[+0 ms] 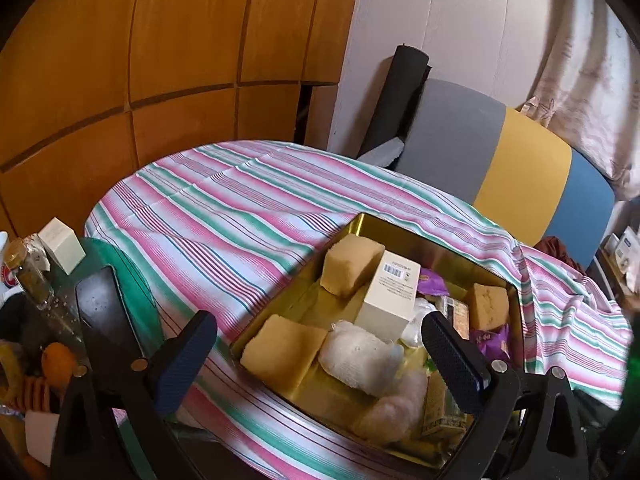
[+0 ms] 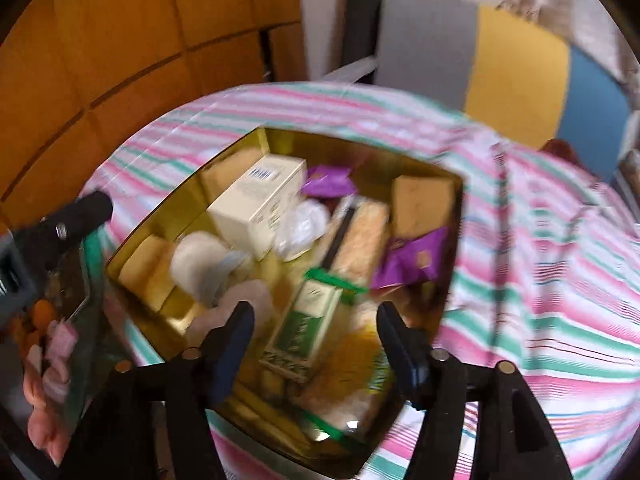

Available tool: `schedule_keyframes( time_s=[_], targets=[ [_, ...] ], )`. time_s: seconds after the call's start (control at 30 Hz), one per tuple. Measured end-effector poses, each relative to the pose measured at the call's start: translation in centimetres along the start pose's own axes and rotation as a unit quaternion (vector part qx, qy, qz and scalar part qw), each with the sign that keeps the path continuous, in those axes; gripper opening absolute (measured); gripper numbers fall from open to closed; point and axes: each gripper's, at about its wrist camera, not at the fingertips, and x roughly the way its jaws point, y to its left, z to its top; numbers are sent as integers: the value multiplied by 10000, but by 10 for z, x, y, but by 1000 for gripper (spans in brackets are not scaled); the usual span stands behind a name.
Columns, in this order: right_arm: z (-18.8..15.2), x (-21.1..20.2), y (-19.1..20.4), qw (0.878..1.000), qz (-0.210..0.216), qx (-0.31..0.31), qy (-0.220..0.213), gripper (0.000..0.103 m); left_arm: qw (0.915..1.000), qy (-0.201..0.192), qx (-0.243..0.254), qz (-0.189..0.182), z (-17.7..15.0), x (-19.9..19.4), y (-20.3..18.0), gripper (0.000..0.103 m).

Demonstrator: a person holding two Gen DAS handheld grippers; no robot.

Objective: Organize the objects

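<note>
Your right gripper (image 2: 316,340) hangs over the near end of the gold-coloured rectangular metal tin (image 2: 280,140), its jaws spread apart with nothing pressed between the pads; the green-and-white slim carton (image 2: 304,320) lies in the tin just below that gap (the picture is blurred, so contact cannot be judged). Your left gripper (image 1: 320,354) is also open and empty, poised above the tin's near left corner. The tin sits on the counter's pink, green and white striped cloth (image 1: 224,208). Inside it are tan sponge blocks (image 1: 350,264), a cream cardboard box with a barcode (image 1: 390,300), a white folded cloth (image 1: 356,356) and purple foil packets (image 2: 408,260).
</note>
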Motion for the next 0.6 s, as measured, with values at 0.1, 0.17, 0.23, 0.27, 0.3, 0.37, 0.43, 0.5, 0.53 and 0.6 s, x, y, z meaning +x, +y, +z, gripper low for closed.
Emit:
schedule_keyframes(
  time_s=[0.1, 0.17, 0.23, 0.27, 0.3, 0.37, 0.43, 0.5, 0.53, 0.6],
  targets=[
    [0, -13, -2, 9992, -258, 189, -235, 66, 9999, 103, 3, -17, -3, 2, 2, 103],
    [1, -22, -5, 9976, -509, 335, -333, 66, 9999, 120, -15, 74, -4, 1, 4, 103],
    [8, -23, -8, 9956, -757, 419, -360, 66, 9999, 72, 8, 131, -4, 0, 4, 103],
    [9, -25, -9, 9943, -896, 456, -352, 66, 9999, 35, 51, 143, -4, -2, 3, 103],
    [9, -24, -12, 9938, -949, 470, -338, 66, 9999, 28, 85, 132, -3, -3, 3, 103],
    [9, -25, -13, 9931, -995, 519, -332, 66, 9997, 169, 135, 139, -1, -2, 1, 103],
    [8, -27, -16, 9925, -1012, 600, -337, 66, 9990, 393, 146, 130, 1, 0, 1, 103],
    [7, -27, -16, 9909, -1100, 681, -377, 66, 9987, 485, 115, 66, 0, 0, 1, 103],
    [8, -28, -17, 9895, -1183, 724, -406, 66, 9987, 490, 96, 53, 0, -1, 2, 103],
    [8, -29, -17, 9872, -1321, 776, -441, 66, 9987, 504, 77, 36, 0, -2, 2, 103]
  ],
)
